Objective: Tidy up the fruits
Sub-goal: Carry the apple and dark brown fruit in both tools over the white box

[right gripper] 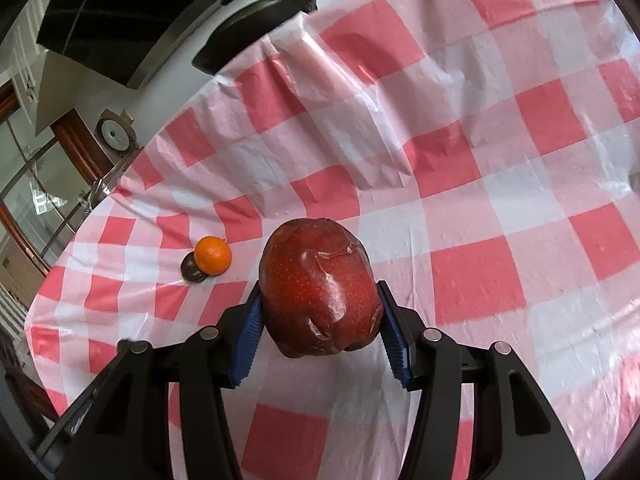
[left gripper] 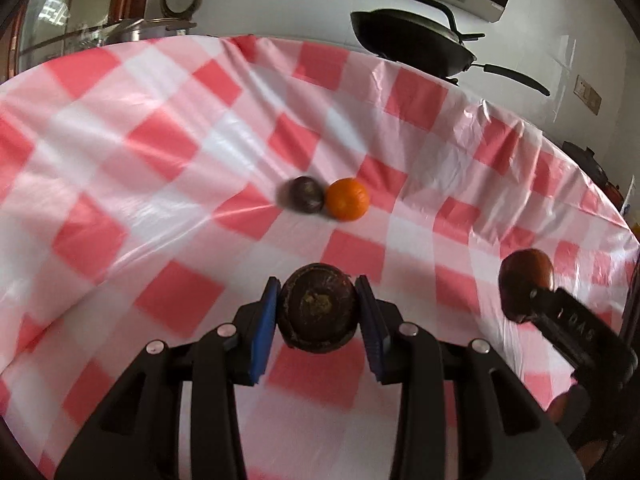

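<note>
The left gripper point(left gripper: 318, 312) is clenched on a dark round fruit point(left gripper: 318, 312), low in the frame's centre. The right gripper point(right gripper: 320, 300) grasps a red apple point(right gripper: 320, 288) the same way. Both look lifted for sorting. An orange point(left gripper: 347, 199) touches another dark fruit point(left gripper: 305, 193) mid-frame on the checked tablecloth point(left gripper: 160, 160), probably a gathering spot.

Bright daylight, glary tablecloth point(left gripper: 160, 216), left-view blur, fisheye edges.

A red-checked tablecloth point(left gripper: 160, 152) lies before a black wok point(left gripper: 412, 40) (against the wall).
</note>
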